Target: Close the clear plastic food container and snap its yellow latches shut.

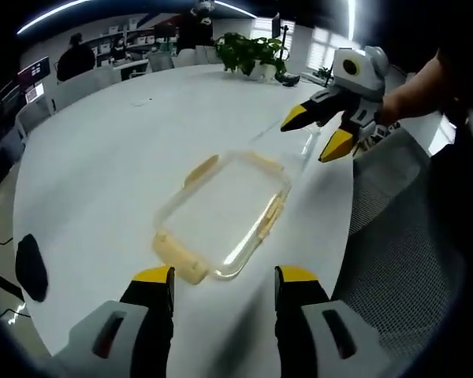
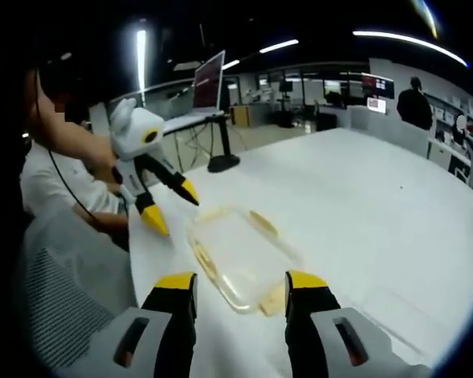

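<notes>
While parted, left gripper (image 1: 224,285), right gripper (image 2: 240,293), empty

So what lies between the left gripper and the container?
Bare white table: in the left gripper view, the open left gripper sits just short of the container, nothing between them.

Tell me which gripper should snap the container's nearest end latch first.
Probably the left gripper: its open jaws sit right before the yellow end latch of the container. The right gripper hovers open above the far end.
</notes>
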Demonstrator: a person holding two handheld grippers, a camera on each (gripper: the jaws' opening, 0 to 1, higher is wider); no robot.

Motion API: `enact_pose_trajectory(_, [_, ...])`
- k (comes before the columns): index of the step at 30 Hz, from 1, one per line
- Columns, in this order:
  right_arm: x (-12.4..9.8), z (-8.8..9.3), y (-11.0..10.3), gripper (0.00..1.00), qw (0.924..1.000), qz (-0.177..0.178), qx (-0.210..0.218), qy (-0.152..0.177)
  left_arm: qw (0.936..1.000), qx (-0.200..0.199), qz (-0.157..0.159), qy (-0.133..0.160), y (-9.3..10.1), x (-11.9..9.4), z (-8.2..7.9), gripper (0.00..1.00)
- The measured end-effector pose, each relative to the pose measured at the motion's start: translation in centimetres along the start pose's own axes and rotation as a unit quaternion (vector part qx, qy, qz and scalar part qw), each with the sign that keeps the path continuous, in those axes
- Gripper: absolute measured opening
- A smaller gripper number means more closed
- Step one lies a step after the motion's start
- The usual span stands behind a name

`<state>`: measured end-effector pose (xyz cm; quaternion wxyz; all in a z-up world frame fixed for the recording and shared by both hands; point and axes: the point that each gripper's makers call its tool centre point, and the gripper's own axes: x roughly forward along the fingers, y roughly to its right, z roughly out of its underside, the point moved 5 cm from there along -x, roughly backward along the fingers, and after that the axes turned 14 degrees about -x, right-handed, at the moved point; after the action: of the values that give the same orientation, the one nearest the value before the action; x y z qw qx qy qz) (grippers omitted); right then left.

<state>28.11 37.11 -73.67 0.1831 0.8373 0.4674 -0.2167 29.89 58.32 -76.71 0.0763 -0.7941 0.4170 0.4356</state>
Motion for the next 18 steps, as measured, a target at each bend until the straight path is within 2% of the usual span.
enact_pose_trajectory(18, [0.4, 1.2, 0.8, 0.42, 0.9986, -0.007, -0.038, -0.035, 0.9989, 0.040, -0.001, -0.025, -0.9, 0.5, -0.3, 0.50])
